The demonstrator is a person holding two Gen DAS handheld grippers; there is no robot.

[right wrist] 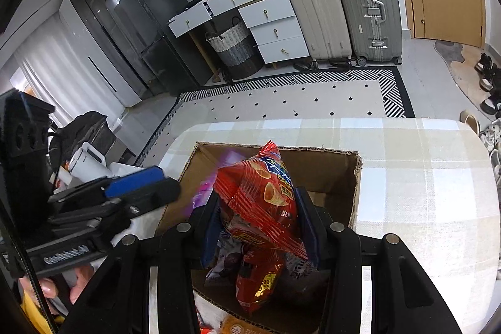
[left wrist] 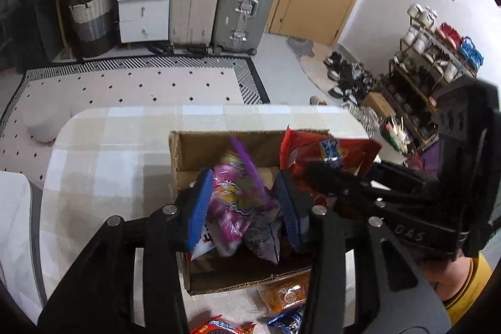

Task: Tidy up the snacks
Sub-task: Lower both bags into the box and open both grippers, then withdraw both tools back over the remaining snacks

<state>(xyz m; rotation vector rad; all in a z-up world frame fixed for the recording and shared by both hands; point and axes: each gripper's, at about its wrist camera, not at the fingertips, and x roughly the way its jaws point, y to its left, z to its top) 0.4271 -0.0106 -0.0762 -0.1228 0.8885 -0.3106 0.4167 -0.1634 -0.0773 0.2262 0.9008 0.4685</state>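
Left wrist view: the left gripper [left wrist: 242, 205] is hanging over a corrugated cardboard box [left wrist: 200, 149] on a pale checked tablecloth [left wrist: 103, 152]. Its blue ribbed pads are standing apart, with a crinkly, blurred purple bag [left wrist: 233, 202] between them, not pressed by either pad. A glossy red bag [left wrist: 328, 154] is sticking up at the box's right side. An orange packet [left wrist: 283, 296] is lying just outside the near wall.

Right wrist view: the right gripper [right wrist: 258, 223] is clamping the red bag [right wrist: 263, 193], its foil creasing between the pads, upright above the box [right wrist: 325, 165]. Dark wrinkled packets [right wrist: 230, 260] are lying inside below it.
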